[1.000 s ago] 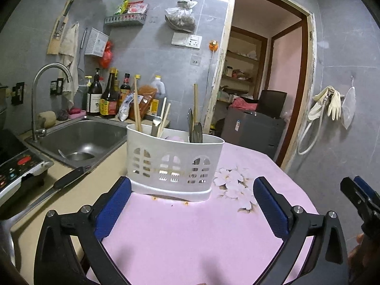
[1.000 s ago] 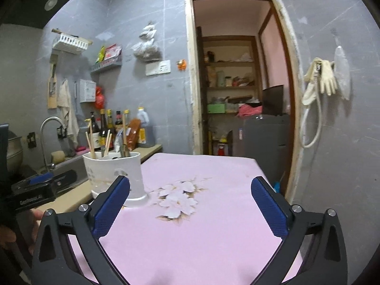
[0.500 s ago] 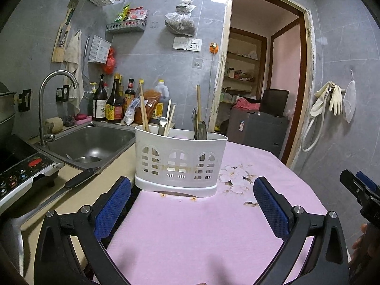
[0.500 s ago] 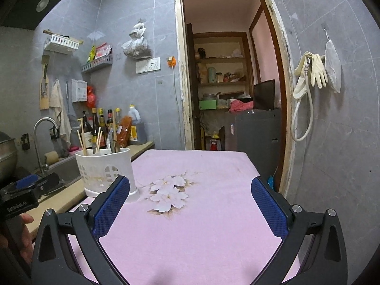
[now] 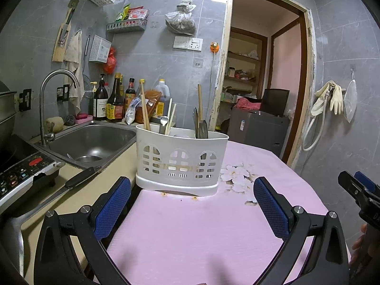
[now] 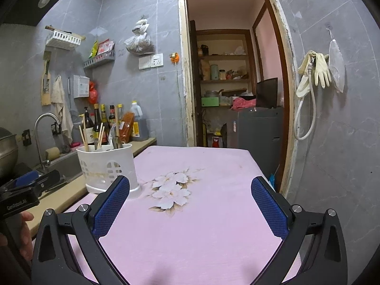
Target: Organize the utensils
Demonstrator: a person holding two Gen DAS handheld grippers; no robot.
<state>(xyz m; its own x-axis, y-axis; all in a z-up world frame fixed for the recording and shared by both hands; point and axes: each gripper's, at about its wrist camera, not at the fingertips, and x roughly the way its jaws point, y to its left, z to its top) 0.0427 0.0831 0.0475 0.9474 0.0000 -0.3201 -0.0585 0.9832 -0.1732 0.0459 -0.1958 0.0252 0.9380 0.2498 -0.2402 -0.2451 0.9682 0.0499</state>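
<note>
- Table with pink floral cloth [image 5: 213, 232]: bare in its middle and along its near edge; no loose utensil shows on it, so the scene fits either sorting finished or pieces waiting out of view.
- Sink counter [image 5: 78, 197]: adjoins the table's left edge; a black-handled knife [image 5: 80, 177] lies flat on it, near the sink.
- White slotted utensil caddy [image 5: 181, 160]: stands upright at the table's left edge, beside the counter. Chopsticks [image 5: 144, 109], a metal spoon [image 5: 163, 124] and dark-bladed pieces [image 5: 201, 128] stand upright in separate compartments.
- Left gripper [image 5: 191, 204]: jaws spread wide, empty, facing the caddy, short of its base.
- Right gripper [image 6: 190, 206]: jaws spread wide, empty, over the cloth's floral print.
- Any approach should come level and square, clear of the caddy wall, lest it tip.
</note>
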